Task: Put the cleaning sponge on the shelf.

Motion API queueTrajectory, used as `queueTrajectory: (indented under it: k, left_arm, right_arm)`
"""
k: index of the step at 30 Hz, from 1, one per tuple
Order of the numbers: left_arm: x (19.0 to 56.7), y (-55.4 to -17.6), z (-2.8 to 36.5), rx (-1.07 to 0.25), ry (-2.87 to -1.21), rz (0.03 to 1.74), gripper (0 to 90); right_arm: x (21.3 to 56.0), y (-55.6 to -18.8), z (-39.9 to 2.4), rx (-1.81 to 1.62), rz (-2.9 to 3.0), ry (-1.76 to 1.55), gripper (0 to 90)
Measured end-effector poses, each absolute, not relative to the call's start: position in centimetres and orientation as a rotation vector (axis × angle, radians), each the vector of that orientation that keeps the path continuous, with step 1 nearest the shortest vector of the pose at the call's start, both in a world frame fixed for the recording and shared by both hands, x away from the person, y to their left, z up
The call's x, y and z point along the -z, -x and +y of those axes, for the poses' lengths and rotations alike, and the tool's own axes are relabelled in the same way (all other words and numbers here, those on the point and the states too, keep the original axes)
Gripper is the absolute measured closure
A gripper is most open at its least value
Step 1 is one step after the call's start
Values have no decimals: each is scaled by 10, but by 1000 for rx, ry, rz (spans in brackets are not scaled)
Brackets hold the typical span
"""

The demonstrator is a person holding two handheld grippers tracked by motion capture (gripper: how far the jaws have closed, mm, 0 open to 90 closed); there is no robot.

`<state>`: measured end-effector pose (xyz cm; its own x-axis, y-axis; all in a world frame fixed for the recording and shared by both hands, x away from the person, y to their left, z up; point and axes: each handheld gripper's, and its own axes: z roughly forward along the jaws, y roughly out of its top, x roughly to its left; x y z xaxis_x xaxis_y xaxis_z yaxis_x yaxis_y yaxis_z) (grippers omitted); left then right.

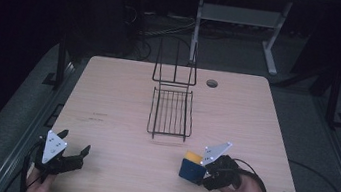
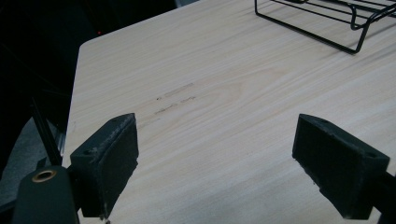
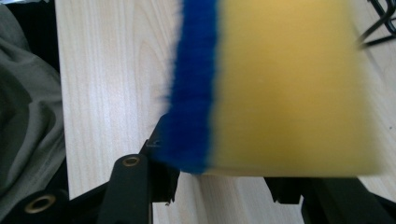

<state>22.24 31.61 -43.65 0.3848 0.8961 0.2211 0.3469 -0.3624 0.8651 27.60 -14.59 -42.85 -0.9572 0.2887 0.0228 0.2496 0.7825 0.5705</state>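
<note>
Sponge [image 3: 275, 88] hides right tongs [image 1: 196, 174] pads

Yellow-and-blue sponge [image 1: 192, 167], black wire rack [image 1: 171, 112], pale wood-grain table [image 1: 118, 93]

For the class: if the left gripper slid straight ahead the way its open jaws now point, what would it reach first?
Probably nothing soon: the left gripper faces bare table. The wire rack lies farther off to the right, likely beside that line, though depth is uncertain.

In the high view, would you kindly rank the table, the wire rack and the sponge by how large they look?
1. table
2. wire rack
3. sponge, held in the right gripper and nearer the camera, yet plainly smallest.
</note>
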Motion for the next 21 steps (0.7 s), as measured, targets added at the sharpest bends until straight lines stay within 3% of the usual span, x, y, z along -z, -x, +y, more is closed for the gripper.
queueTrajectory:
  k: [21]
  left_arm:
    - [436, -222, 317, -923, -1889, 1074, 139]
  right_arm:
    - [401, -298, -140, -947, 2926, -348, 562]
